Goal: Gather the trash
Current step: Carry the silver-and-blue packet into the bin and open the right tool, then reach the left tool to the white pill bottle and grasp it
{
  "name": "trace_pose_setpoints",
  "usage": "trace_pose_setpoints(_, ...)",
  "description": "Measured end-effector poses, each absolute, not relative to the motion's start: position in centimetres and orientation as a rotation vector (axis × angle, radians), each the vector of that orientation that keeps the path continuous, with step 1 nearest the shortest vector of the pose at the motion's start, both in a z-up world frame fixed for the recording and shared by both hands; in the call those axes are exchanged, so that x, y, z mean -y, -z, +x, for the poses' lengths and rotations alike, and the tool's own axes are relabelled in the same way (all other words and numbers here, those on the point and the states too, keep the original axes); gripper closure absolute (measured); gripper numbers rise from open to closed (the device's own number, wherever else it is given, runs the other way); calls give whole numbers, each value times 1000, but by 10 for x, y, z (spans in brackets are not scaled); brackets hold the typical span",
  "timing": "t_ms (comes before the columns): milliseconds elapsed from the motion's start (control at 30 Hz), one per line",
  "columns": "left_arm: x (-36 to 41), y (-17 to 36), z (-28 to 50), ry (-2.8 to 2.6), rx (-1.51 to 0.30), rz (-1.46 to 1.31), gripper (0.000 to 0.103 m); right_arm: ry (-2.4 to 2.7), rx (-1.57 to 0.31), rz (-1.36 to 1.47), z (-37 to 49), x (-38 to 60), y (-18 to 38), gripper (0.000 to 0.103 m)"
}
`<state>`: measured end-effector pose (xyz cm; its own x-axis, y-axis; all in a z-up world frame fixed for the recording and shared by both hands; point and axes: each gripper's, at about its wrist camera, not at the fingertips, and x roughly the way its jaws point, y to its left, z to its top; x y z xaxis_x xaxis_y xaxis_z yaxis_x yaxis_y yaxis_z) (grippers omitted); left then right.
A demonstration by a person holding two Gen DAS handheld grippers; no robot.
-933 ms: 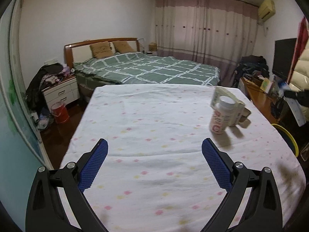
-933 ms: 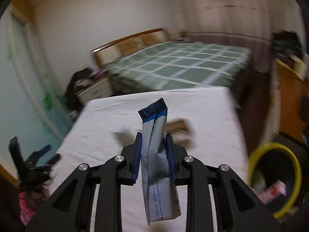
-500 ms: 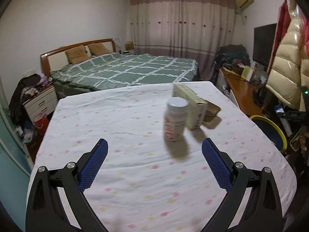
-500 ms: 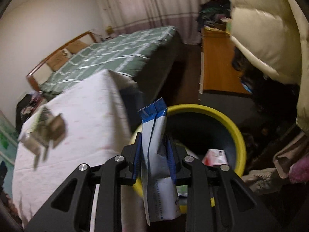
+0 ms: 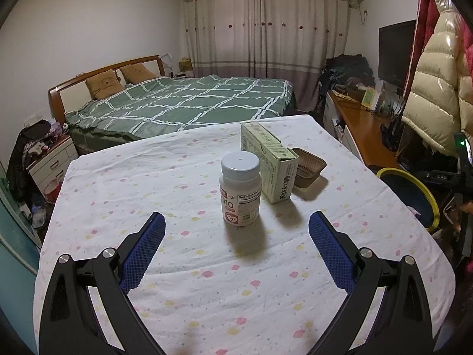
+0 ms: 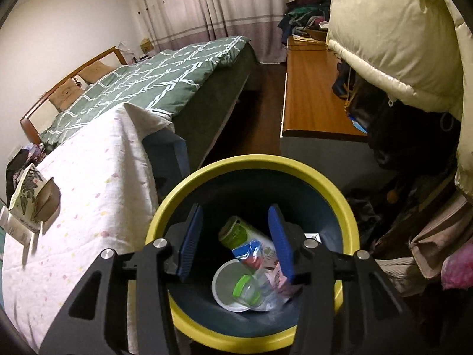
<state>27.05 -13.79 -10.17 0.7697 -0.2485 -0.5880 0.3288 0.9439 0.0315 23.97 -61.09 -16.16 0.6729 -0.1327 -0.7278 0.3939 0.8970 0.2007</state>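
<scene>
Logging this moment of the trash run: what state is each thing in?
Left tool: open, empty.
Right tool: opening over the bin, nothing between its jaws.
Yellow-rimmed bin: holds trash.
Blue-and-white wrapper: in the bin.
Supplement bottle: upright, capped.
Green carton: lying on the table.
Brown tray: empty.

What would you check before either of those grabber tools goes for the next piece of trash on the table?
1. Right gripper rid of its packet: ok, jaws opening, nothing between them.
2. Packet inside yellow-rimmed bin: ok.
3. Left gripper free: ok, wide open, empty.
4. Pill bottle upright, ahead of left gripper: ok.
5. Room around bottle: ok, green box stands apart behind.
6. Brown tray reachable: cannot tell, box partly blocks it.
</scene>
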Motion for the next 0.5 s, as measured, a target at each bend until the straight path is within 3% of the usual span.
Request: trace_pose_setpoints(500, 166, 116, 311, 316, -665, 180, 7, 244, -767, 371, 225, 594, 161, 58)
